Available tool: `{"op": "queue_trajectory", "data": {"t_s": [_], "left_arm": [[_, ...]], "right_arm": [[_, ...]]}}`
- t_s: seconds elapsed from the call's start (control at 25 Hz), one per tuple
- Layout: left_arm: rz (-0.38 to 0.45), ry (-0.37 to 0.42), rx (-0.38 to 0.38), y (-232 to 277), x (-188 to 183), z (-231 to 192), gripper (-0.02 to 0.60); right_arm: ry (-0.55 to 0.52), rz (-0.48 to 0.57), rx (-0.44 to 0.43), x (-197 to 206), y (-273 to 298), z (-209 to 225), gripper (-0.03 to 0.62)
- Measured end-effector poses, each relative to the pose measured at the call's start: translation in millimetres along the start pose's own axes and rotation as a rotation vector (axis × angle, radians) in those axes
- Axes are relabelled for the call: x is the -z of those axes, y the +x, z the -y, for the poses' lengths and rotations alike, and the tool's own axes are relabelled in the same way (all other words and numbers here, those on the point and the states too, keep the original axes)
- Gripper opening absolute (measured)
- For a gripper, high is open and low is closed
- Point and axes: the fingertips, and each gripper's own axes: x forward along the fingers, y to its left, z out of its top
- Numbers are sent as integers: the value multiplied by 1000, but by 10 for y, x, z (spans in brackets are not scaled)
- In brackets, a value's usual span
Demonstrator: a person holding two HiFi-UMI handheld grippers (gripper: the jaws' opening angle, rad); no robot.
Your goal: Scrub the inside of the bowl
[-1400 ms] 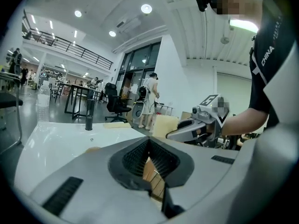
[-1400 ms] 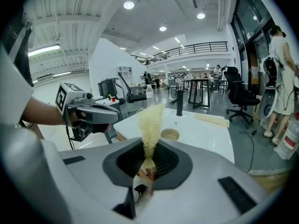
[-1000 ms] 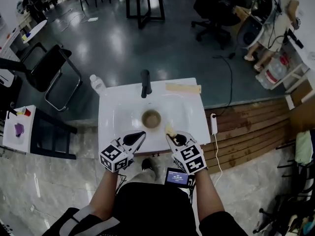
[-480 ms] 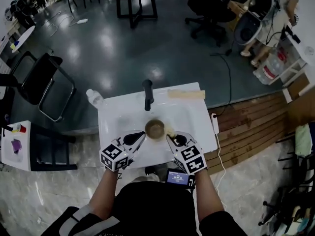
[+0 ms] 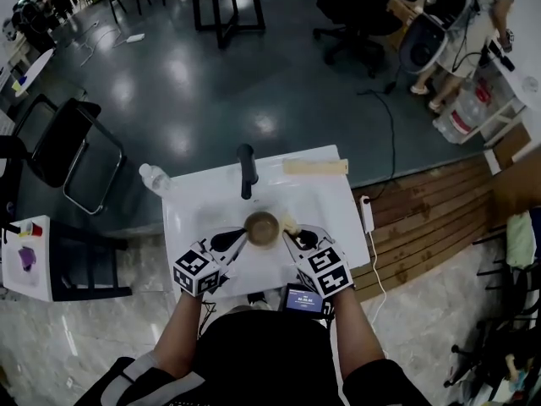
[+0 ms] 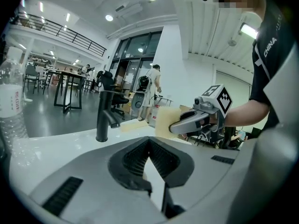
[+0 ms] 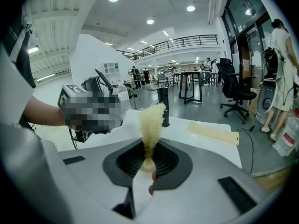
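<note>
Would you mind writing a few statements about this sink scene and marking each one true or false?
1. The right gripper is shut on a yellow sponge. True.
2. The left gripper holds the bowl. False: its jaws are shut with nothing between them.
3. The brown bowl sits in the white sink. True.
4. In the head view, the water bottle stands to the right of the black tap. False: it stands at the sink's left edge, left of the tap.
</note>
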Motion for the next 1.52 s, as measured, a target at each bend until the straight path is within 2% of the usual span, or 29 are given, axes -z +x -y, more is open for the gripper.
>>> {"op": "queue_trajectory", "data": {"t_s": [0.32, 0.76, 1.12, 1.4, 1.52], "left_arm": [[-3, -18, -36, 13, -11, -105, 3], [-60, -84, -81, 57, 169, -305, 8], [-244, -185, -129, 295, 612, -554, 114], [-406, -285, -200, 469, 1117, -780, 138], [-475, -307, -229, 519, 1314, -838, 138]], "right_arm": [[-19, 0, -33, -64, 113, 1, 40], [-27, -43, -80, 65, 274, 27, 40], [-94, -156, -178, 307, 689, -1, 40], [-151, -256, -212, 509, 1102, 19, 40], [-215, -295, -226, 633, 1290, 11, 40]]}}
